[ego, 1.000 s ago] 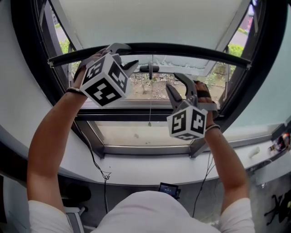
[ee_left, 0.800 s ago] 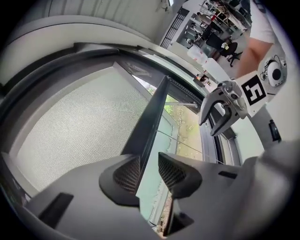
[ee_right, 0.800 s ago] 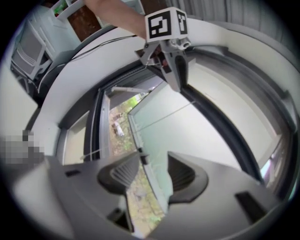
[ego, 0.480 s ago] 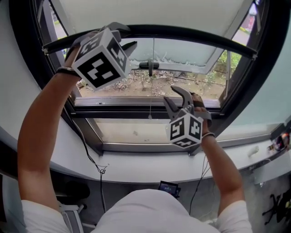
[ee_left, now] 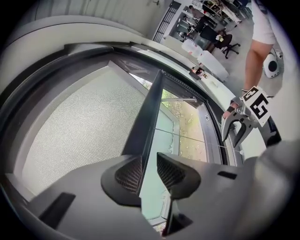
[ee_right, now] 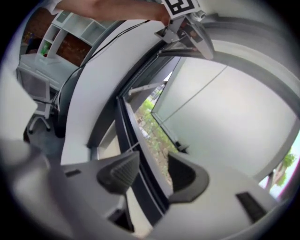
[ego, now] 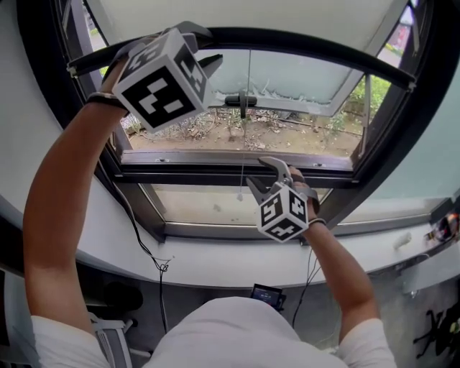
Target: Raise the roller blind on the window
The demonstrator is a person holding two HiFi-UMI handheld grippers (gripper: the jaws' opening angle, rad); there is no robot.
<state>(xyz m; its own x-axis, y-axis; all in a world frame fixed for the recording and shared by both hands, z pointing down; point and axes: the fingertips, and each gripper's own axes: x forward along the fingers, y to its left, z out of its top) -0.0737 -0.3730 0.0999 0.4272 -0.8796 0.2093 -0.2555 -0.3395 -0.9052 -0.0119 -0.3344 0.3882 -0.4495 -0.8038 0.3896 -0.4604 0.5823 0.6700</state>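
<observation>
The roller blind's pale fabric (ego: pixel 244 14) hangs over the top of the window and ends in a dark bottom bar (ego: pixel 309 47). High at the bar's left end, my left gripper (ego: pixel 203 47) is shut on it. In the left gripper view the bar (ee_left: pixel 149 108) runs down between the ribbed pads (ee_left: pixel 129 174) of that gripper (ee_left: pixel 149 172). A thin pull cord (ego: pixel 242 165) dangles from the bar's middle. My right gripper (ego: pixel 264 175) is lower, in front of the window's cross rail. It is open (ee_right: pixel 152 171) with nothing between its jaws.
A dark window handle (ego: pixel 241 99) sits behind the cord. The white sill (ego: pixel 215 266) curves below the frame, with cables (ego: pixel 154 262) hanging off it. Small items (ego: pixel 442 226) lie at the sill's right end. An office chair (ee_right: pixel 40 108) stands in the room.
My left gripper has gone up with the bottom bar, uncovering more glass. My right gripper has dropped away from the bar to the height of the cross rail.
</observation>
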